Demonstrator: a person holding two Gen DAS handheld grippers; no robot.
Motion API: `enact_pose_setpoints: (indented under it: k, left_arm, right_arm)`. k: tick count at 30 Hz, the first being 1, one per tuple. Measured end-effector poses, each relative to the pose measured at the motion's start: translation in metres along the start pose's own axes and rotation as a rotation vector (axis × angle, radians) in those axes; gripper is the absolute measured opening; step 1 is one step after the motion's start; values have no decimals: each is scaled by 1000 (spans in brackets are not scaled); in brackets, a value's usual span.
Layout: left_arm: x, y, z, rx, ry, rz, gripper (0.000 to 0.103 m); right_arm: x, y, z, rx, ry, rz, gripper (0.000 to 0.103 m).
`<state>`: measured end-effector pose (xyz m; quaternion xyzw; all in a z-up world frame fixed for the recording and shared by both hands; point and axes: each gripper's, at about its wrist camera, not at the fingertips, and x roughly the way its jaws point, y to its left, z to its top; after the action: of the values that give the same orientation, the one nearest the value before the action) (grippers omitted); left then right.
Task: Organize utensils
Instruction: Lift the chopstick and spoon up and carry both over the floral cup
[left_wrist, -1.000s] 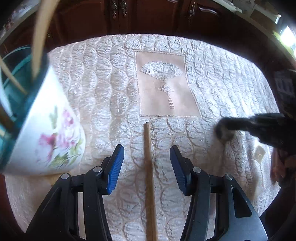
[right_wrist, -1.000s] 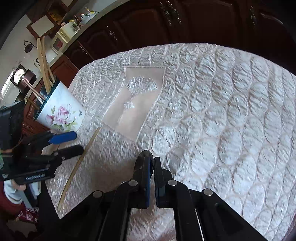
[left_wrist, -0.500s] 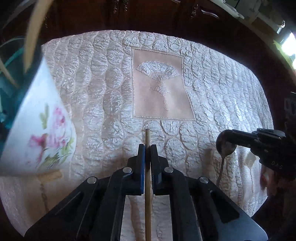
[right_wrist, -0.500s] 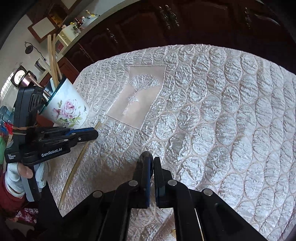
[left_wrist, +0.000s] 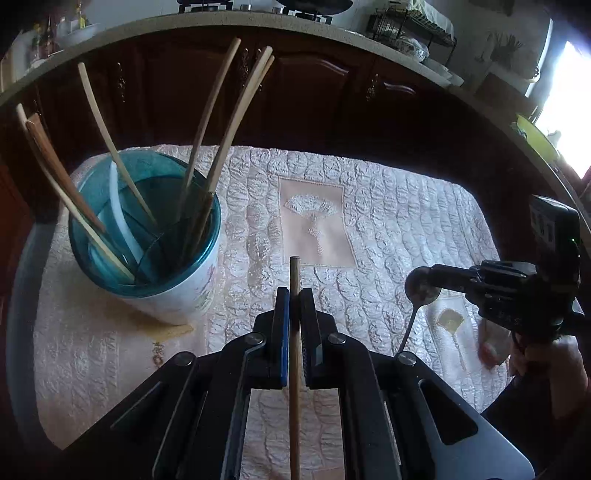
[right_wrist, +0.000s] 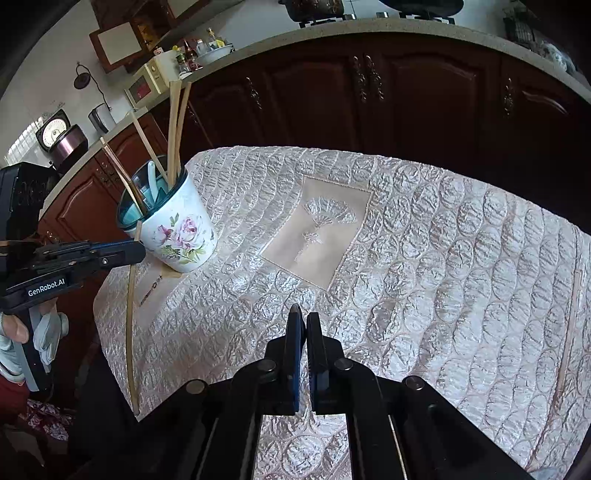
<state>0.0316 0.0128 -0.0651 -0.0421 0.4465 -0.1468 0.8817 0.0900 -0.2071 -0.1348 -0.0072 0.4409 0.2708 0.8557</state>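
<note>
Pinching a chopstick (left_wrist: 294, 332) mid-shaft in my left jaws (left_wrist: 294, 295), clear of the desk (left_wrist: 424, 206), for dropping upright into the cup (left_wrist: 177, 291) near its left edge. My right jaws (right_wrist: 303, 321) pinch a spoon (left_wrist: 421, 291).

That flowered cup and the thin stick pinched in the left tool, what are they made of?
The cup looks like glazed ceramic: glossy white outside with a printed pink rose, though the teal inside looks almost see-through, so plastic or glass is possible. The stick held by the left tool seems bare wood or bamboo: matte tan, slim, round, like those standing in the cup.
</note>
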Motion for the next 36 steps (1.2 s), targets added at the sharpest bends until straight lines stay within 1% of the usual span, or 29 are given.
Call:
enact_pose_setpoints:
  k: [6, 14, 24, 30, 36]
  left_arm:
    - [-33, 4, 0, -3, -71, 2, 4]
    - [-68, 11, 1, -11, -135, 10, 4]
    - [-101, 20, 4, -22, -196, 28, 4]
    - [-115, 26, 7, -29, -220, 39, 4]
    - [-133, 34, 14, -46, -243, 30, 4]
  right_arm:
    - [-24, 19, 5, -46, -38, -16, 3]
    - [-43, 39, 15, -81, -71, -21, 3]
    - [-61, 62, 32, -121, -125, -18, 3]
    - [-68, 72, 42, -138, -144, -12, 3]
    - [-74, 83, 53, -162, -162, -3, 3]
